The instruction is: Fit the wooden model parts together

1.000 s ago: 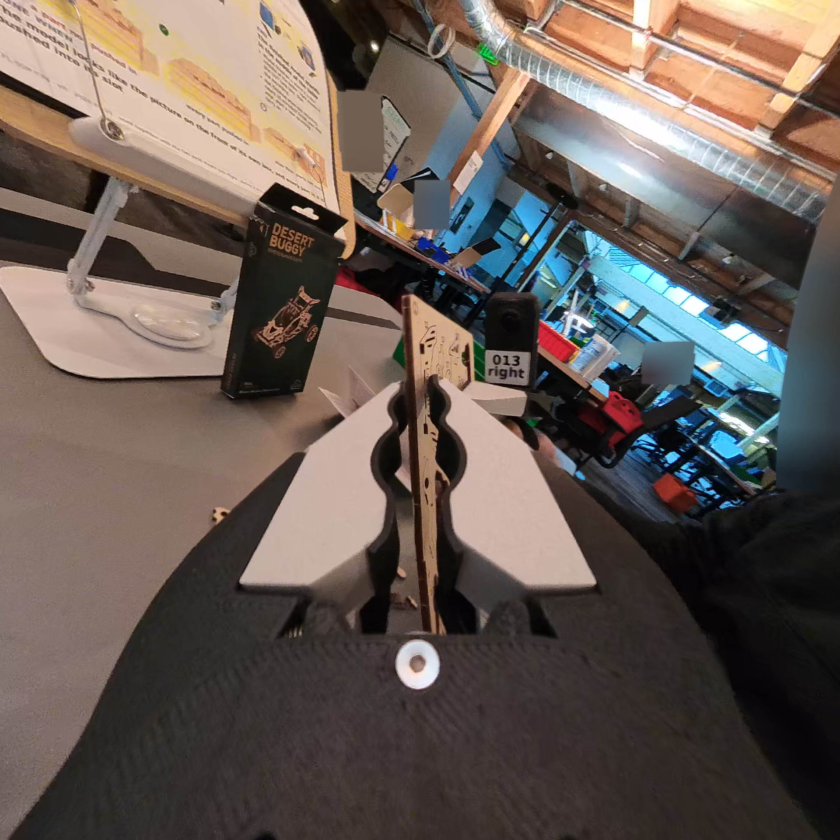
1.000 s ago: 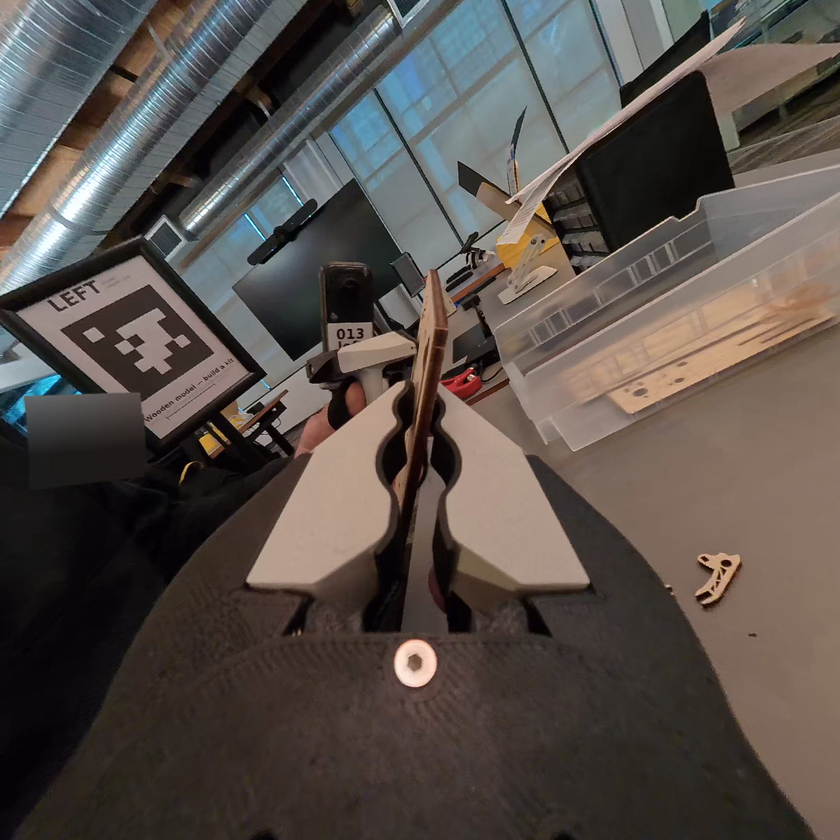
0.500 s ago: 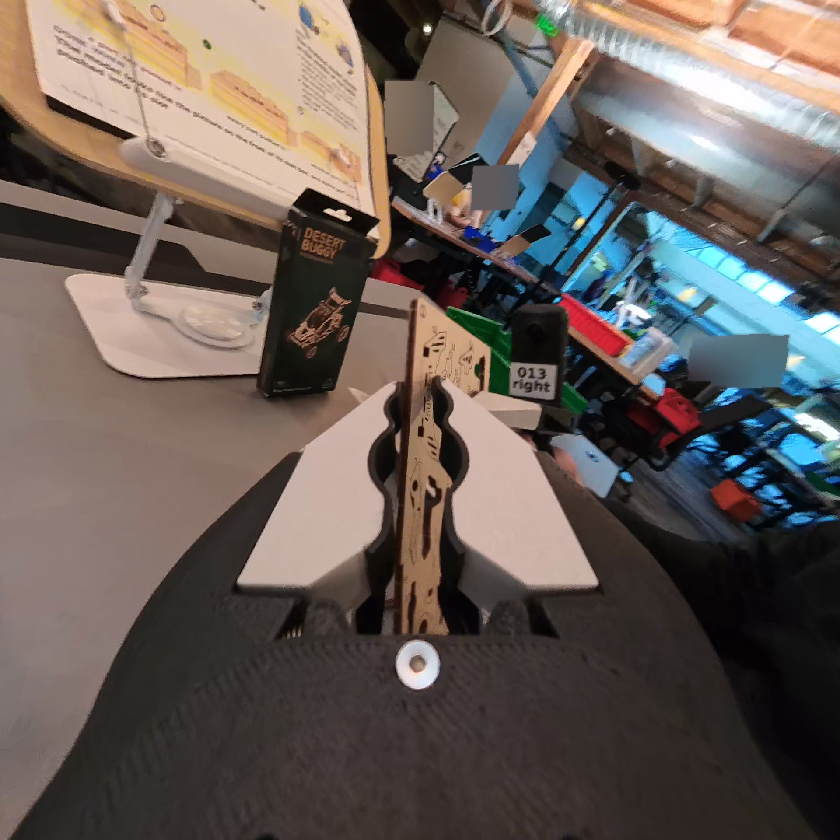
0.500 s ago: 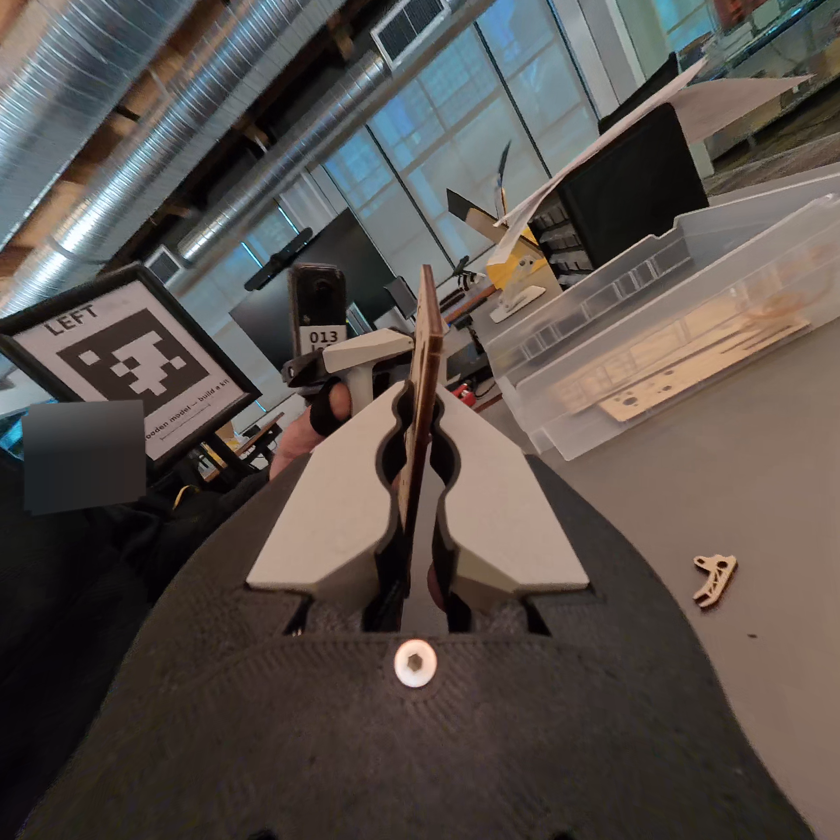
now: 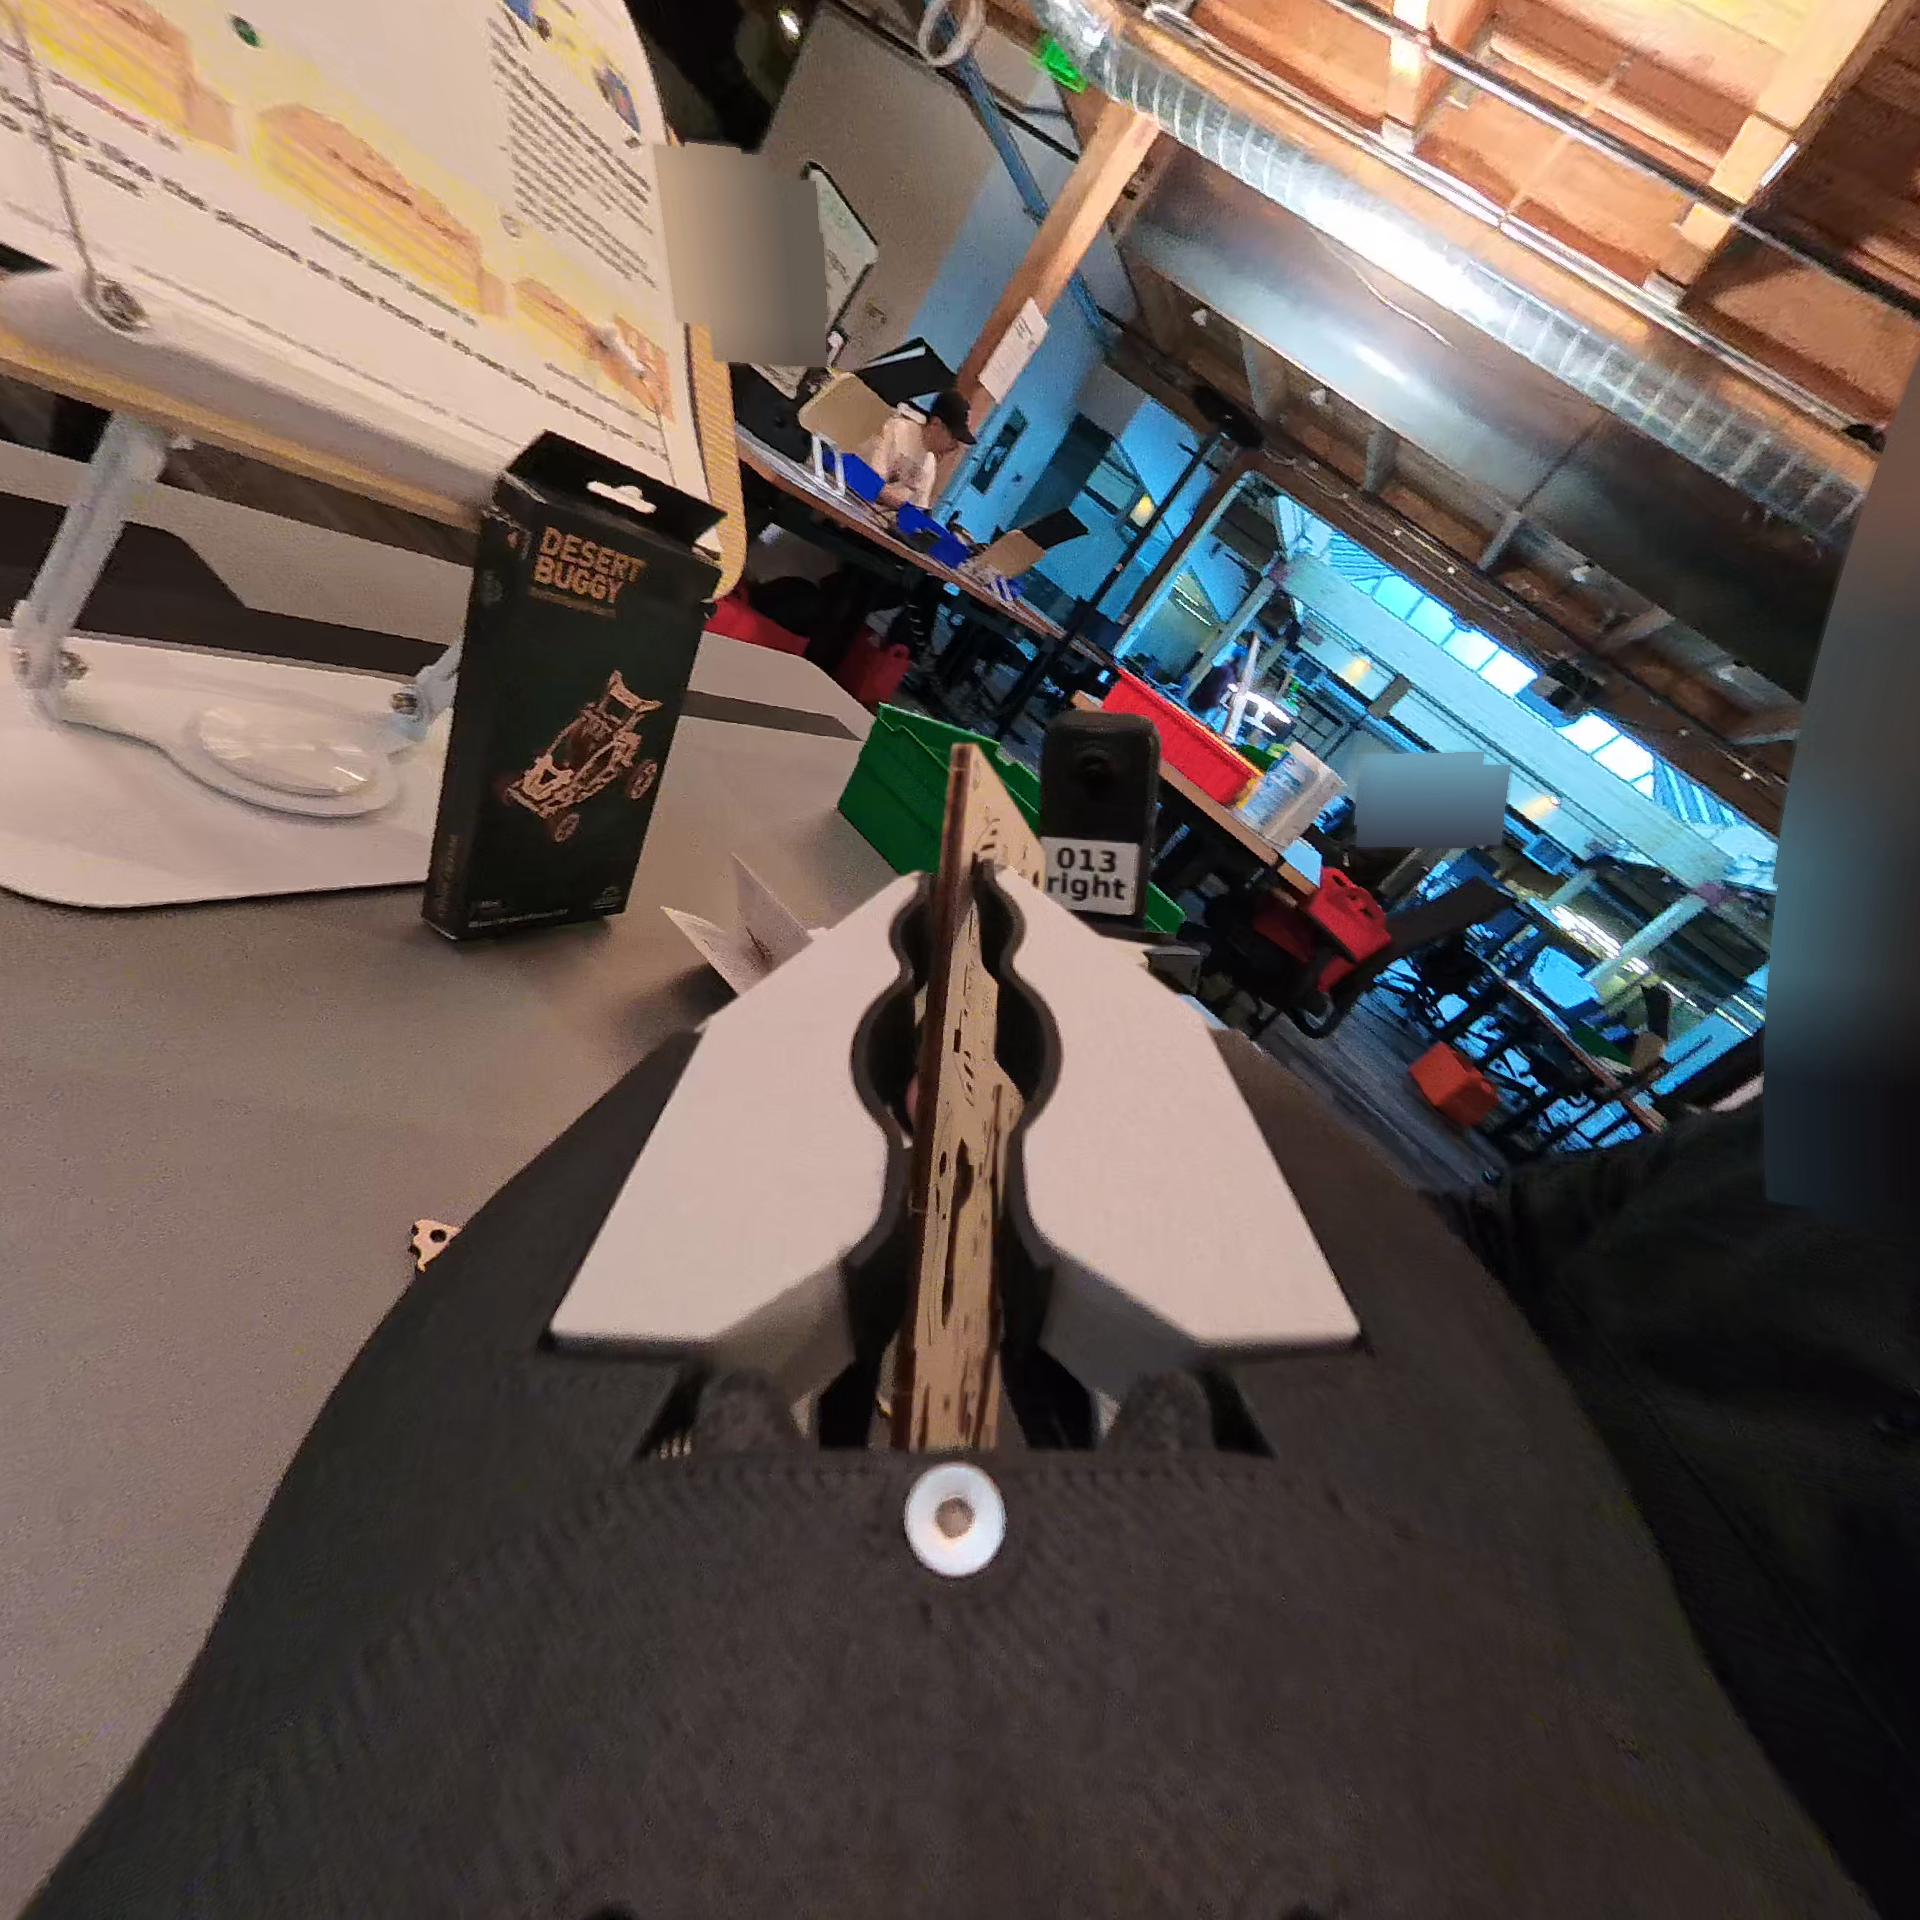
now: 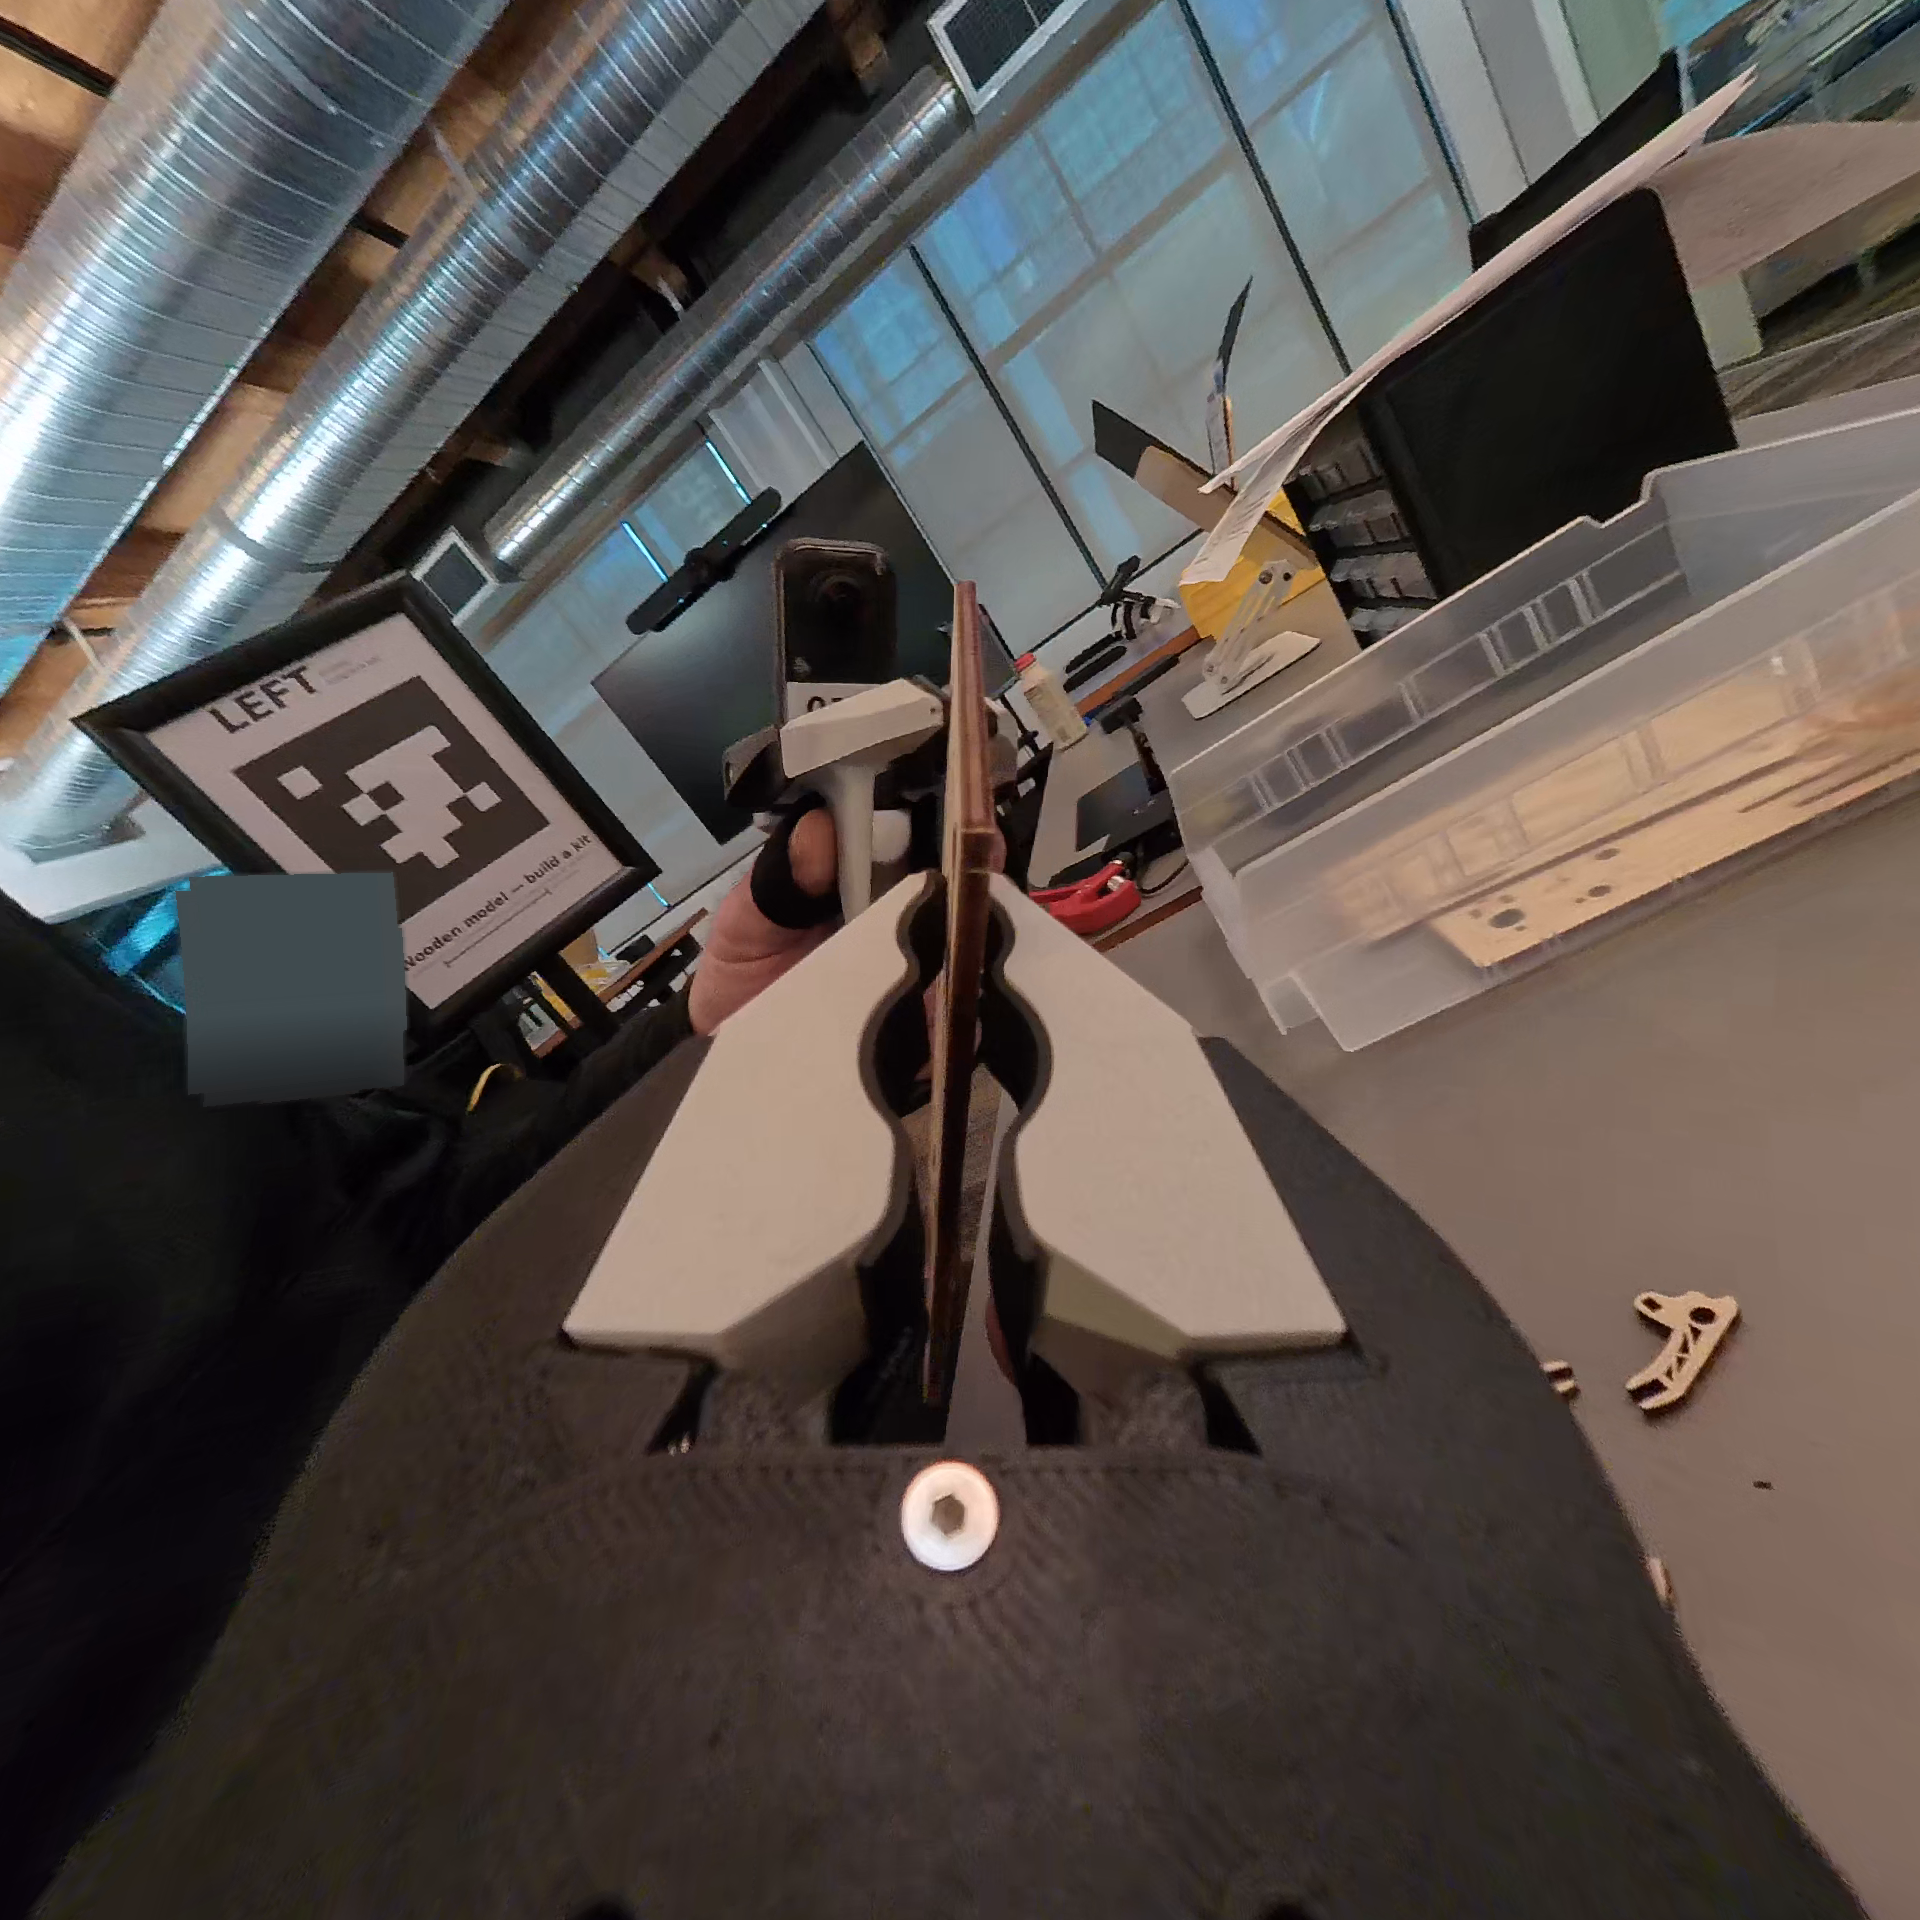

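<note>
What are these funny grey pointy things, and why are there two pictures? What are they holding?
They are grabbers, not a whole robot. A person holds one in each hand, and each grabber has a small camera looking along its two grey fingers. So one picture is from the left gripper and the other from the right gripper.

Both pinch the same thin wooden parts sheet, seen edge-on, lifted above the grey table. Each picture shows the other grabber behind the sheet.

On the table stand a dark model-kit box, a white stand holding an instruction page, and a clear plastic tray with more wooden sheets. A small loose wooden piece lies nearby.
</note>
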`<state>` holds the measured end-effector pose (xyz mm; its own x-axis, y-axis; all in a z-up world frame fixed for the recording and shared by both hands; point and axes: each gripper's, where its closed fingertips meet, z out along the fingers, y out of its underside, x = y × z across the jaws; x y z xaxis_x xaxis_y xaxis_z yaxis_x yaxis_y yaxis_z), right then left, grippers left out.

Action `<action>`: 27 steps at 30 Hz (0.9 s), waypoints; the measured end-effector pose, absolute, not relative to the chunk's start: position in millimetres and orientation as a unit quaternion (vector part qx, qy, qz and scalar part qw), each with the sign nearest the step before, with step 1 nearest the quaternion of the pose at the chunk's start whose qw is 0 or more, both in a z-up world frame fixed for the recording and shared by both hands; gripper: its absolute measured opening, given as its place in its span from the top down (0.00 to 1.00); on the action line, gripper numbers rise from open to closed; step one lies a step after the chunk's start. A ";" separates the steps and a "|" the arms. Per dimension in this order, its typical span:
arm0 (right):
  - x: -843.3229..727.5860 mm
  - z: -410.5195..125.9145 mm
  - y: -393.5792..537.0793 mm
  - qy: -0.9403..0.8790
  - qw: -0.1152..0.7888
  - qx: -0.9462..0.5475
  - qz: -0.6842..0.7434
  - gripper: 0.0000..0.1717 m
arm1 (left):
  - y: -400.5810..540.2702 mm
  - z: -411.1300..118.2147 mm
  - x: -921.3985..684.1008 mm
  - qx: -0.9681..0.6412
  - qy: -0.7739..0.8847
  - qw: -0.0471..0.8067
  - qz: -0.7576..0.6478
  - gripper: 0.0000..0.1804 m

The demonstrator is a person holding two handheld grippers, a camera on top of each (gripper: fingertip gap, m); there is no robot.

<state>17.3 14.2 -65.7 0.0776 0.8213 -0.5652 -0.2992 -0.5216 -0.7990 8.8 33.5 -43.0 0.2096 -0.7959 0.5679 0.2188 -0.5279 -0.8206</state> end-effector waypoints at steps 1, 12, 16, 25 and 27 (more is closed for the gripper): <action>16.7 -65.5 14.1 -0.222 0.435 -0.590 0.643 0.99 | 32.2 -41.8 8.9 -0.643 0.227 0.426 -0.595 0.94; 14.7 -61.8 13.5 -0.242 0.453 -0.595 0.619 0.98 | 35.1 -42.8 13.8 -0.659 0.209 0.438 -0.575 0.96; 14.9 -62.1 16.3 -0.246 0.468 -0.603 0.597 0.98 | 39.3 -44.2 12.7 -0.666 0.188 0.450 -0.565 0.96; 8.2 -68.4 20.0 -0.240 0.486 -0.619 0.568 0.98 | 50.9 -54.7 5.4 -0.700 0.163 0.474 -0.509 0.97; 8.9 -65.8 19.3 -0.238 0.483 -0.614 0.577 0.98 | 49.5 -50.8 6.6 -0.696 0.162 0.471 -0.517 0.97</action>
